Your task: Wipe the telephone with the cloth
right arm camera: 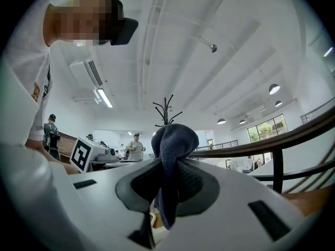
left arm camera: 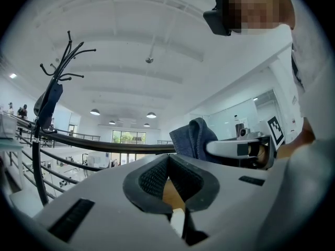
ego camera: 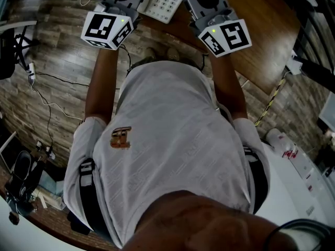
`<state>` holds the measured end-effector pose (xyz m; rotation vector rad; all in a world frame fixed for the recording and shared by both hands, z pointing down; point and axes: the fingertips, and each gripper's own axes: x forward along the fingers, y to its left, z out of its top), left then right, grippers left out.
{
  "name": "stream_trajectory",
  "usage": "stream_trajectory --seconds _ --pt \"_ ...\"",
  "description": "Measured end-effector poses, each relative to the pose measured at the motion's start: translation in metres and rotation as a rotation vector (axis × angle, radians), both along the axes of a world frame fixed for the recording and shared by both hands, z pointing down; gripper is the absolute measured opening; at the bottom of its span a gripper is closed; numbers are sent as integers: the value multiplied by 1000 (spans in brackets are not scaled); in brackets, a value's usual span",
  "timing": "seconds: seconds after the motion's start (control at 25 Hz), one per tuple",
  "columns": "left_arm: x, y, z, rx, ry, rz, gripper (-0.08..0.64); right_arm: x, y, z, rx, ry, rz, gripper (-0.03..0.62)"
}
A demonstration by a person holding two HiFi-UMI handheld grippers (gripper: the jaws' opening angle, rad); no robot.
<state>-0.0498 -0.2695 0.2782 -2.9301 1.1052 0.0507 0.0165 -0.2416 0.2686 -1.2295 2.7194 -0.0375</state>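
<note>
Fig.: R hand-held gripper is pinching a dark blue fabric cloth, aiming ceilingward. L hand-held gripper is showing jaws pressed together, empty. White push-button telephone is sitting on the brown wooden table. Cloth isn't touching it, so wiping prob. still to do.

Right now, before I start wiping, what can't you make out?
Telephone: the head view shows only part of its keypad; the picture's top edge cuts off the rest.
Cloth: it is bunched in the right gripper, so its full extent is hidden; the head view does not show it.
Cloth-to-telephone gap: cannot tell, because both gripper views look up at the ceiling.
</note>
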Motion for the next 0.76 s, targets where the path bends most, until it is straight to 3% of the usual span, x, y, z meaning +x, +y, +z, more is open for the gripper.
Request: stream_trajectory --seconds 0.76 --pt "1 3 -7 15 0 -7 18 1 1 -4 15 -1 -2 71"
